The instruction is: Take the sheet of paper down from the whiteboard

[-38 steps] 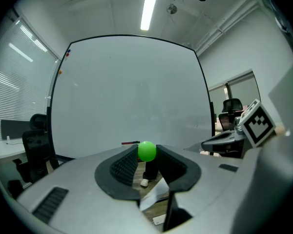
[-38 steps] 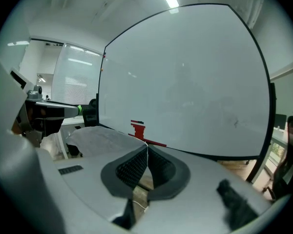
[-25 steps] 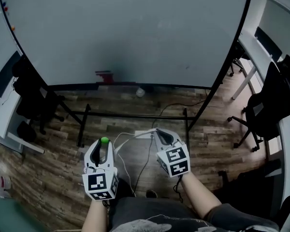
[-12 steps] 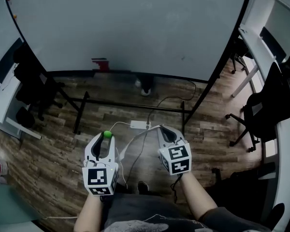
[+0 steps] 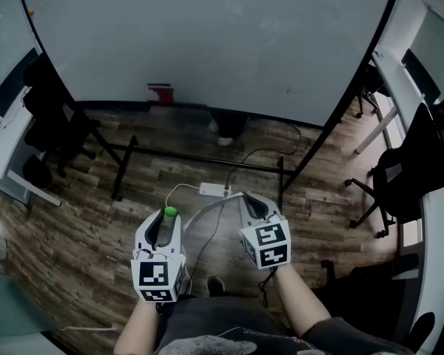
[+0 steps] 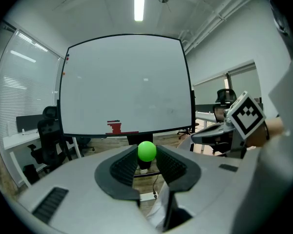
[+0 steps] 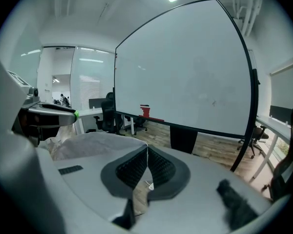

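The whiteboard (image 5: 207, 35) stands bare ahead of me, wide across the left gripper view (image 6: 127, 82) and the right gripper view (image 7: 185, 72). My right gripper (image 5: 244, 198) is low in front of me, jaws shut (image 7: 147, 152) on the edge of a white sheet of paper (image 7: 88, 143). The sheet sags leftward toward the other gripper. My left gripper (image 5: 167, 214) is beside it, pointing at the board. Its jaws (image 6: 147, 156) are shut on a small magnet with a green ball top (image 6: 147, 150).
A red eraser (image 5: 160, 93) sits on the board's bottom rail, and small coloured magnets (image 6: 67, 57) dot its top left corner. Someone's legs (image 5: 228, 126) show behind the board. A power strip (image 5: 213, 191) lies on the wood floor. Office chairs (image 5: 403, 176) stand right, a desk (image 5: 7, 154) left.
Both grippers have drawn back from the whiteboard and sunk a little, still holding the magnet and the sheet. The power strip and the legs behind the board have come into sight.
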